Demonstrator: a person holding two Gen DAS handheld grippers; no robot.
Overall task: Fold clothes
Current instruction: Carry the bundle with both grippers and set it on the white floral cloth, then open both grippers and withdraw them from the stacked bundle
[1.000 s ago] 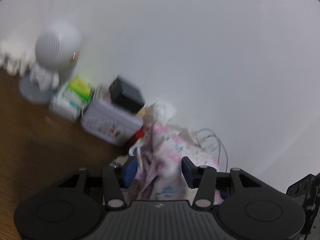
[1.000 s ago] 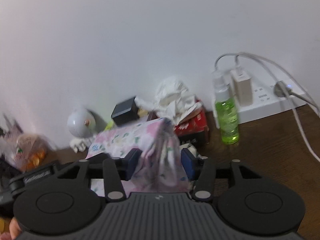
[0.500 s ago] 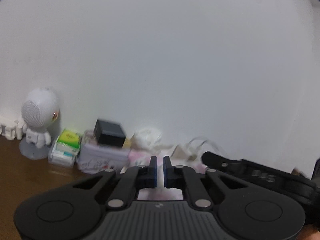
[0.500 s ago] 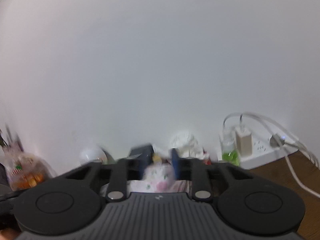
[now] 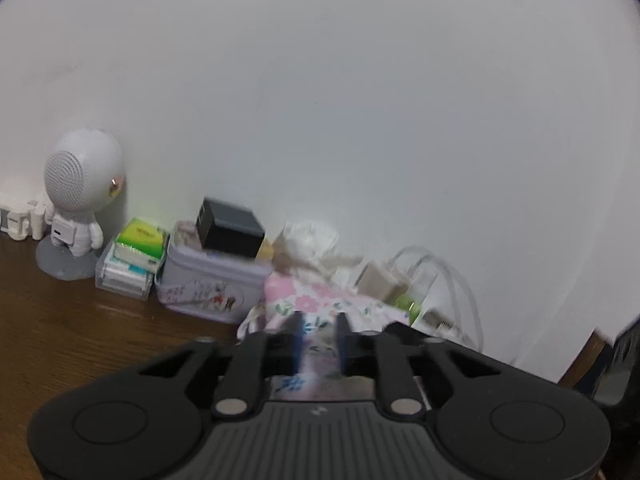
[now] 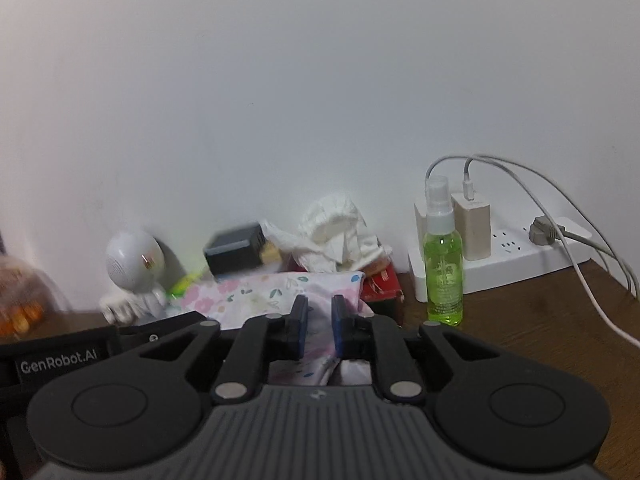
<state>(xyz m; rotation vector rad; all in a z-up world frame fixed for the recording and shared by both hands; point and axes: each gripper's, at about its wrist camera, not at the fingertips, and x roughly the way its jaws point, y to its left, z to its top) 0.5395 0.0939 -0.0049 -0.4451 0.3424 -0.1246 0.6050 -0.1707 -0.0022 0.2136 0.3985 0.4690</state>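
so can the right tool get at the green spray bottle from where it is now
Probably not straight away. The right tool has the floral garment between its fingers, so it seems busy. The green spray bottle stands to its right on bare tabletop, with nothing in between.

Pink floral garment (image 6: 256,294), bunched and rumpled, lay stretched across the wooden desk near the wall, blurred in the left wrist view (image 5: 320,304).

Wood table (image 5: 60,320): robot speaker (image 5: 78,208), tin (image 5: 208,284), floral cloth (image 6: 280,288), red box (image 6: 382,282), green spray bottle (image 6: 442,256), power strip (image 6: 520,256) along the wall.
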